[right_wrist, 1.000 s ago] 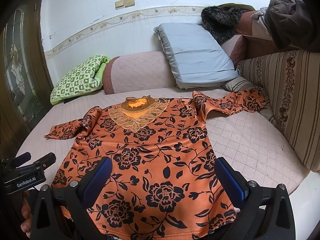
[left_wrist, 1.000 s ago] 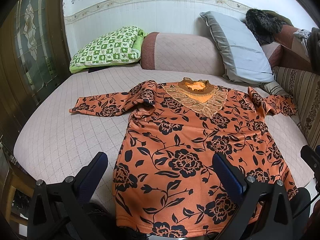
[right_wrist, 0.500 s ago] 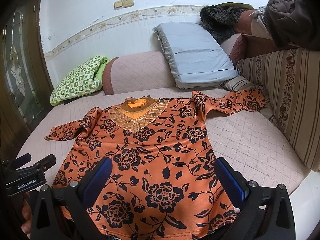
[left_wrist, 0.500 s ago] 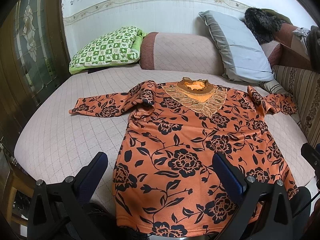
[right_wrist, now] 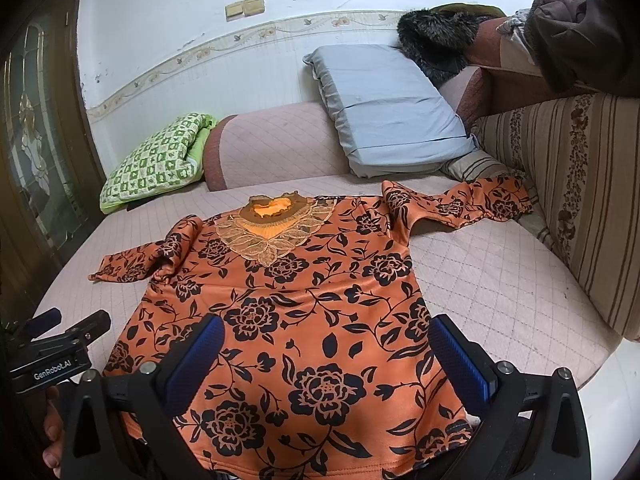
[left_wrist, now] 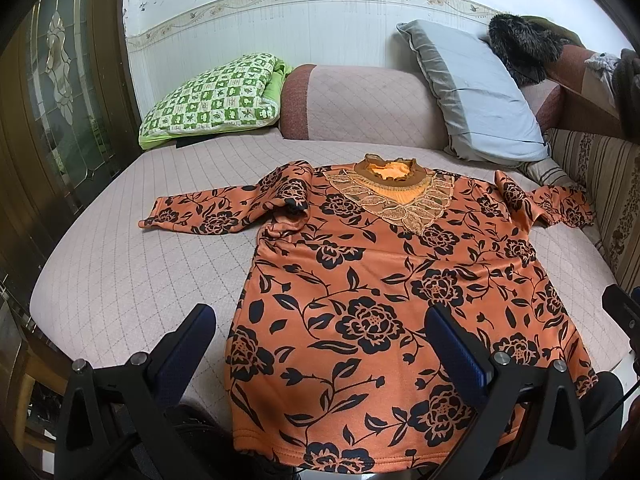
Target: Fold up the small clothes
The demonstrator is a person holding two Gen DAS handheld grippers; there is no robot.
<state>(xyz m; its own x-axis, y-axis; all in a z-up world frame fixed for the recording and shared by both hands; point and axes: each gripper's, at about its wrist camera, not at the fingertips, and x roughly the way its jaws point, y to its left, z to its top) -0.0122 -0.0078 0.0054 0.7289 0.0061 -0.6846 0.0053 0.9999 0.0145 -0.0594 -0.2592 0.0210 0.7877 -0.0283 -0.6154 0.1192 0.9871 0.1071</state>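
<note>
An orange blouse with black flowers (left_wrist: 384, 280) lies spread flat, front up, on the pink quilted sofa seat (left_wrist: 132, 264). Its lace collar points to the back and both sleeves stretch sideways. It also shows in the right wrist view (right_wrist: 296, 312). My left gripper (left_wrist: 320, 340) is open and empty, held above the hem's left part. My right gripper (right_wrist: 324, 348) is open and empty, held above the hem's right part. The left gripper's body (right_wrist: 56, 356) shows at the lower left of the right wrist view.
A green checked cushion (left_wrist: 216, 96) and a grey-blue pillow (left_wrist: 476, 92) lean on the pink backrest (left_wrist: 356, 108). A striped armrest (right_wrist: 576, 184) runs along the right with a dark fur item (right_wrist: 436, 40) on top. A wooden glazed door (left_wrist: 56, 92) stands left.
Both grippers have risen and tilted slightly, so the blouse sits a little lower in both views. The blouse has not moved. Both grippers stay open.
</note>
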